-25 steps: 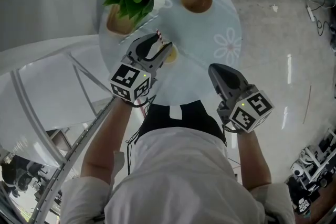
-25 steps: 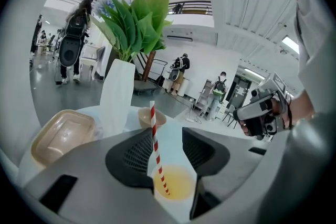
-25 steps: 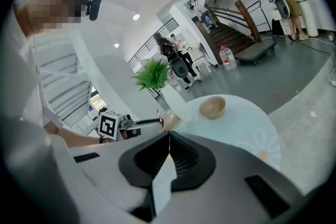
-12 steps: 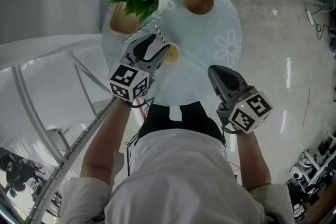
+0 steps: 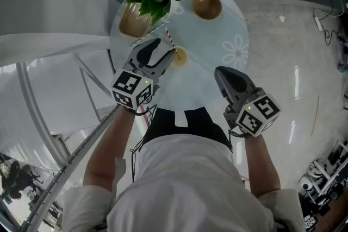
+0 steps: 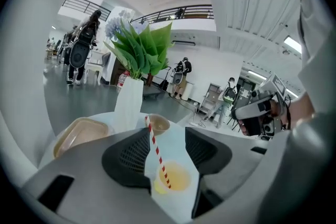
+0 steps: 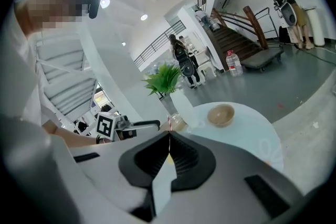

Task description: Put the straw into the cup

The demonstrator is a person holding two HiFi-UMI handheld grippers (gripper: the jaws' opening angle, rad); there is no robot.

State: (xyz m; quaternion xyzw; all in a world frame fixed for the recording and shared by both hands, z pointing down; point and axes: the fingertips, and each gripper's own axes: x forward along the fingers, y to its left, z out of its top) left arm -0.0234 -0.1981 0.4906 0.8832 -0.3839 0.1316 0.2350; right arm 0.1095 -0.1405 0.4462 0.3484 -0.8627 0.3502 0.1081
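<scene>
Head view, left gripper [image 5: 167, 47] just opened round cup's [image 5: 179, 56] straw [image 5: 169, 39], right gripper [image 5: 222, 71] seemingly closed

Straw [image 6: 157, 155]: red-and-white striped, straight, with no visible kink. Its lower end sits inside the cup [image 6: 170, 180] and the shaft leans to the left in the left gripper view, with the upper end well above the rim.

Cup: small, clear-walled and open-topped, holding yellow liquid. It stands upright on the round pale table [image 5: 217, 24], left of the table's centre in the head view. Nothing touches the straw apart from the cup.
</scene>
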